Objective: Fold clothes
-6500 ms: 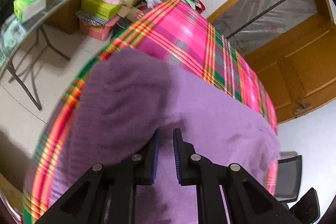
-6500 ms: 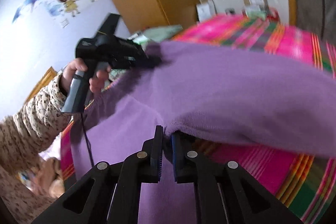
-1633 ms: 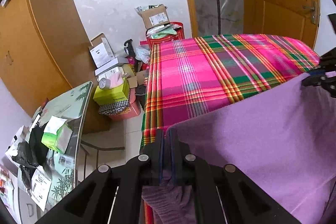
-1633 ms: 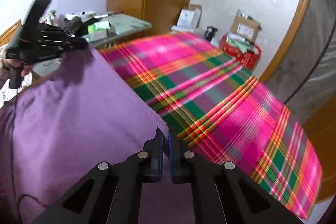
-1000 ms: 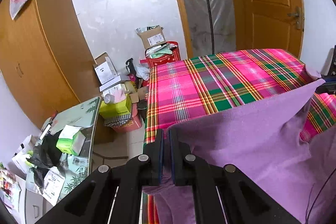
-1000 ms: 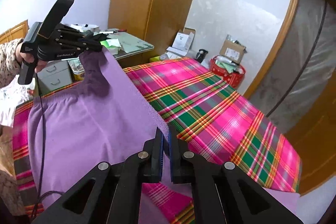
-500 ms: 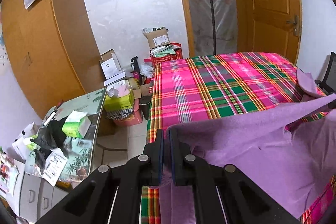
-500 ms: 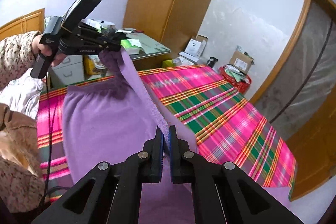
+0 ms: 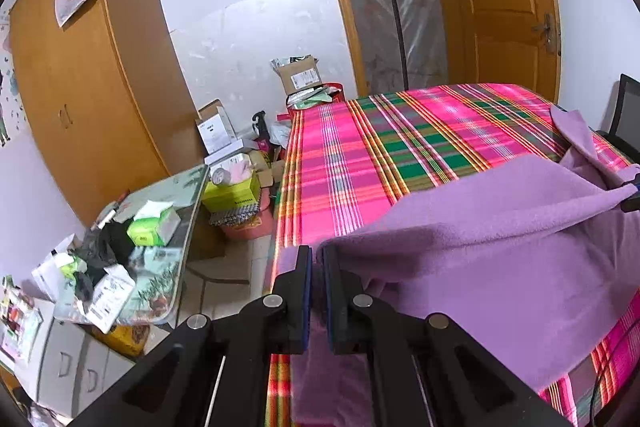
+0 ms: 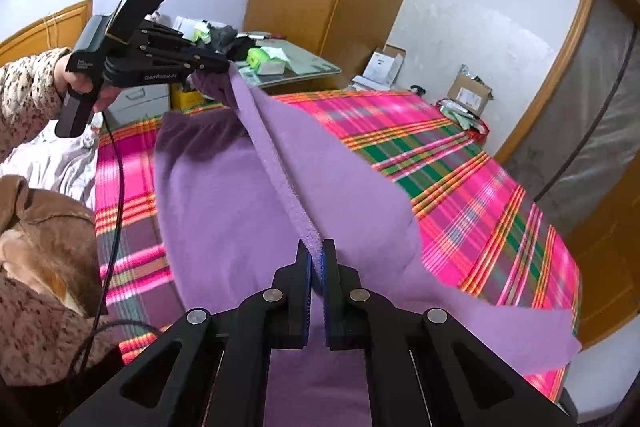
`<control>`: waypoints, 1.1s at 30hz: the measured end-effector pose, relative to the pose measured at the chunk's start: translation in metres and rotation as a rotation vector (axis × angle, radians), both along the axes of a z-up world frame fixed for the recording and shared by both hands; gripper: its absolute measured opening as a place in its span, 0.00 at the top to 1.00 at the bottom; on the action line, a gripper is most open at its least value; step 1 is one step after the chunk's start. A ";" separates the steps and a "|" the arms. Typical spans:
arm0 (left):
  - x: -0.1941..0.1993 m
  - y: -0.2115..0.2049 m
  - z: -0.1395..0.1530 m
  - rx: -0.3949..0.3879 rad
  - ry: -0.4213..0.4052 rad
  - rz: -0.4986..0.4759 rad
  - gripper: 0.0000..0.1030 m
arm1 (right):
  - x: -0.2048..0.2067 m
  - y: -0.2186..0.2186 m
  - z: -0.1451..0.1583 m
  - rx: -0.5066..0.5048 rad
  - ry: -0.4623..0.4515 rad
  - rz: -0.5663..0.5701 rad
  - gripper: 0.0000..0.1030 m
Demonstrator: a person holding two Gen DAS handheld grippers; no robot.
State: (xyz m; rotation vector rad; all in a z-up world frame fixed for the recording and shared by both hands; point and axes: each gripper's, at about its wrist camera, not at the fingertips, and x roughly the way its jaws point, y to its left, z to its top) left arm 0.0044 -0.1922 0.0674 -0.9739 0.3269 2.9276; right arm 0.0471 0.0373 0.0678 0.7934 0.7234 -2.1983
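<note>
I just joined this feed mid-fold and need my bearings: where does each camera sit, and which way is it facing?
Left wrist: rides the left gripper, shut on the purple garment, facing the wardrobe and door across the plaid bed.
Right wrist: rides the right gripper, shut on the same stretched edge, facing the left gripper and the person's hand.
Shared: garment, bed, wardrobe, cluttered table.

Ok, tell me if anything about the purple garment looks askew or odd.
Nothing damaged. The purple garment hangs taut between the left gripper and right gripper, its far flap drooping unevenly over the plaid cloth.
</note>
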 end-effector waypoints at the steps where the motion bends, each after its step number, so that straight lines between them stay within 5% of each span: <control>1: 0.002 -0.001 -0.003 0.009 -0.003 0.003 0.94 | 0.003 0.000 -0.005 0.004 -0.007 0.001 0.95; 11: 0.036 -0.012 -0.035 0.102 -0.030 0.043 0.90 | 0.016 0.004 -0.043 -0.001 -0.088 -0.031 0.95; 17: 0.054 -0.030 -0.040 0.293 -0.070 0.080 0.81 | 0.023 0.005 -0.059 0.024 -0.089 -0.046 0.95; 26: 0.075 -0.072 -0.048 0.711 -0.119 0.126 0.63 | 0.034 0.012 -0.070 0.038 -0.086 -0.060 0.95; 33: 0.059 -0.092 -0.060 0.827 -0.194 0.233 0.63 | 0.042 0.017 -0.072 0.058 -0.055 -0.059 0.95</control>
